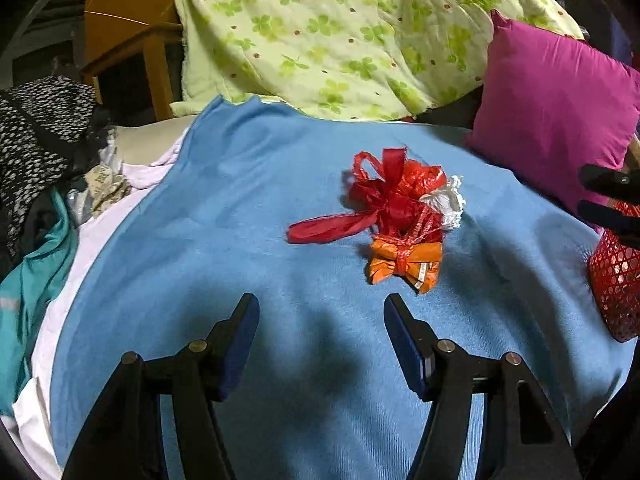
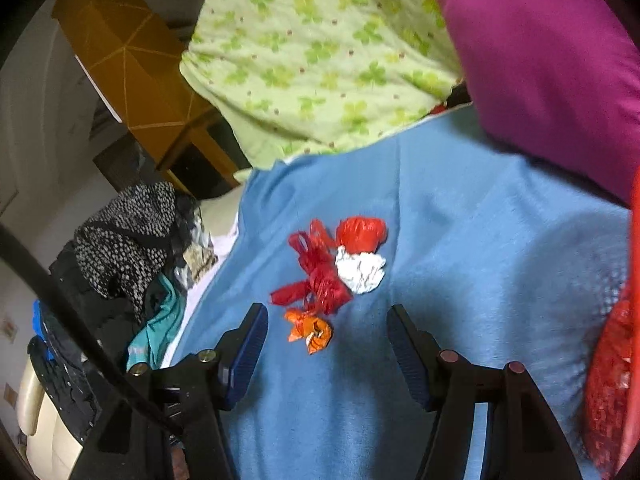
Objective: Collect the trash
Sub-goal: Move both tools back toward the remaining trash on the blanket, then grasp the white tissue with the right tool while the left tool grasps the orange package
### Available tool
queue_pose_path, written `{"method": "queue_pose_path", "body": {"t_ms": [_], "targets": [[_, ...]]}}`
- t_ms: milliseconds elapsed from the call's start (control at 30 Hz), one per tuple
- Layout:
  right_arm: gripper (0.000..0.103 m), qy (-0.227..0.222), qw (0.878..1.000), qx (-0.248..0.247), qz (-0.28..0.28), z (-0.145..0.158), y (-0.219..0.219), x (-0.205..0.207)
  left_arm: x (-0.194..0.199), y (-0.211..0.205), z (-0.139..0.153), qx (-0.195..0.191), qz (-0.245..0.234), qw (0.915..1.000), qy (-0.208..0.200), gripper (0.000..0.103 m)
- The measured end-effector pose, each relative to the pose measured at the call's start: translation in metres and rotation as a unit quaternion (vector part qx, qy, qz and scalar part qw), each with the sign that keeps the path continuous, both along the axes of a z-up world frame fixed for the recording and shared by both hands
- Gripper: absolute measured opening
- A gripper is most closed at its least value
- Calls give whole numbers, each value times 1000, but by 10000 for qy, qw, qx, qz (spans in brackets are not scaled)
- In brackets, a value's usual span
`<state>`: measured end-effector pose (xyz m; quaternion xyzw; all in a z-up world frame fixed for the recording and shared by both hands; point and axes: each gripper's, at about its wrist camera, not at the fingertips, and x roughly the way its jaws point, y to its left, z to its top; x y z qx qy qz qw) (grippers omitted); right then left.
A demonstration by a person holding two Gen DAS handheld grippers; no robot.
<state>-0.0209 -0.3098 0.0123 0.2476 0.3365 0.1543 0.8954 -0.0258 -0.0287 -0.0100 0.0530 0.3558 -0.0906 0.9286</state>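
A small heap of trash lies on the blue blanket [image 1: 224, 216]: knotted red plastic bags [image 1: 384, 200], a crumpled white paper [image 1: 448, 200] and an orange wrapper [image 1: 404, 264]. The heap also shows in the right wrist view: red bags [image 2: 324, 276], white paper [image 2: 362, 270], orange wrapper [image 2: 310, 330]. My left gripper [image 1: 320, 312] is open and empty, short of the heap. My right gripper [image 2: 326, 320] is open and empty, its jaws either side of the orange wrapper from above. The right gripper's fingers [image 1: 608, 196] show at the right edge of the left wrist view, by a red mesh basket [image 1: 616, 284].
A magenta pillow [image 1: 552, 108] and a green clover quilt [image 1: 328, 32] lie behind the heap. Piled clothes [image 1: 40, 148] sit at the left edge of the bed. A wooden cabinet [image 1: 132, 28] stands beyond. The red basket [image 2: 612, 364] is at the right.
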Motion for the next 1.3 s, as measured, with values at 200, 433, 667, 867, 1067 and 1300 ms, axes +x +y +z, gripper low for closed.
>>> {"method": "queue_pose_path", "body": {"t_ms": [200,433,667,867,1067,1300], "targets": [[66,285,9991,-293,60,-14,21,30,25,-8,-8,34,-254,9996,72,66],[66,537,9961,-683,131,-29,35,73,51,-15,-23,-246,-472,9984,190,66],[65,602,9926,-984,385,-44,46,114,62,-16,-29,-477,-492,9973,260,66],[53,780,9882,-1240,443,-60,58,142,68,-20,-35,-633,-627,9953,392,66],[36,1083,9840,-1357,392,-77,60,154,69,-24,-35,-777,-834,9928,370,66],[33,1031,9861,-1276,278,-60,48,133,79,-38,-41,-1080,-1233,9849,561,66]]}}
